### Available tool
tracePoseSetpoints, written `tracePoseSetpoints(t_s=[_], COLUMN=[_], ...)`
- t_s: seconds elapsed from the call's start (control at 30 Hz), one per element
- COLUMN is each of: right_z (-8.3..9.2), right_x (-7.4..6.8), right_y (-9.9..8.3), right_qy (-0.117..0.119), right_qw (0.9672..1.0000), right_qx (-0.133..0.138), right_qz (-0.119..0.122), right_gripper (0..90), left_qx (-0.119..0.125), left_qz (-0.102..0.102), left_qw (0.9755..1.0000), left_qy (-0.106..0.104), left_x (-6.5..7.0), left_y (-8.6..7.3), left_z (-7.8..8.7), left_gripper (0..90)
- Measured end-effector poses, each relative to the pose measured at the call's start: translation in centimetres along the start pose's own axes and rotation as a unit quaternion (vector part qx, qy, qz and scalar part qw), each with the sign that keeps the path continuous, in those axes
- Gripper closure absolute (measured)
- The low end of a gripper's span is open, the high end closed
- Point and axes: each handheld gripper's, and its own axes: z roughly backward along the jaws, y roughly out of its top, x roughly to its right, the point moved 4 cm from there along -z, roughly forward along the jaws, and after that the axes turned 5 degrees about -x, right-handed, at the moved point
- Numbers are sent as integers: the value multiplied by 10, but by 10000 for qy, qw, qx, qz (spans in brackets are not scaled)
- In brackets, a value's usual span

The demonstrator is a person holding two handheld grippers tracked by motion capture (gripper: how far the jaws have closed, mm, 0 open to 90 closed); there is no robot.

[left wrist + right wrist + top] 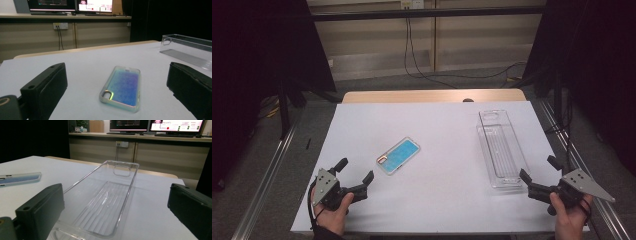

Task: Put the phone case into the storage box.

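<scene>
White table (437, 195) (wood-panelled wall (377, 45) behind); both hand-held grippers released, empty.

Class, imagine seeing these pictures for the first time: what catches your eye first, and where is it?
The blue phone case lies flat near the middle of the white table, ahead of the open left gripper. A clear plastic bin sits empty on the right side, the open right gripper at its near end.

phone case (397, 155) – blue, shimmery, clear rim, lying flat on my white table (437, 200), mid-left, angled w/ camera-hole end toward me | clear plastic tray (500, 149) – long, narrow, ribbed floor, empty, upright, open top, right side, running near-to-far | the 2 well apart, not touching
</scene>
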Motion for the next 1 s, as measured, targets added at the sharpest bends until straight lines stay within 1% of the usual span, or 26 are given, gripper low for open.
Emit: tracePoseSetpoints(t_s=[0.03,0.1,0.13,0.17,0.3,0.4,0.5,0.57,0.63,0.67,0.7,0.77,0.83,0.9,1.0], right_z=[1,1,1,1,2,1,1,0,0,0,0,0,0,1,1], right_x=[0,0,0,-1,-2,-3,-4,-4,-5,-6,-6,-6,-7,-7,-7], right_y=[0,0,0,0,-1,-2,-2,-1,-1,-1,-1,-2,-1,-1,-2], right_qy=[-2,12,12,29,90,126,133,155,163,169,169,175,183,181,173], right_qw=[10000,10000,10000,10000,10000,9999,9999,9999,9999,9999,9999,9998,9998,9998,9998], right_qx=[17,21,21,9,10,4,-4,-4,-22,-36,-36,-58,-49,-47,-47], right_qz=[11,9,9,2,2,-4,-16,-6,-3,-5,-5,-31,-10,-10,-23], right_gripper=[0,0,0,0,0,0,0,0,0,0,0,0,1,0,0], left_qx=[0,-34,-34,-65,-86,-132,-186,-222,-238,-257,-257,-343,-301,-321,-349], left_qz=[32,75,75,34,57,72,46,43,49,57,57,40,57,9,-48], left_qw=[10000,9999,9999,10000,9999,9997,9996,9993,9991,9988,9988,9979,9976,9975,9968], left_qy=[0,-79,-79,-61,-97,-169,-221,-303,-334,-421,-421,-548,-615,-633,-718], left_x=[0,2,2,2,4,7,9,11,12,14,14,16,17,18,20], left_y=[0,0,0,-1,0,0,-1,-1,-1,-1,-1,-2,-1,0,2], left_z=[0,-2,-2,-3,-6,-7,-9,-10,-10,-11,-11,-12,-14,-16,-18], left_gripper=[31,31,31,31,32,32,32,32,32,32,32,32,32,32,31])
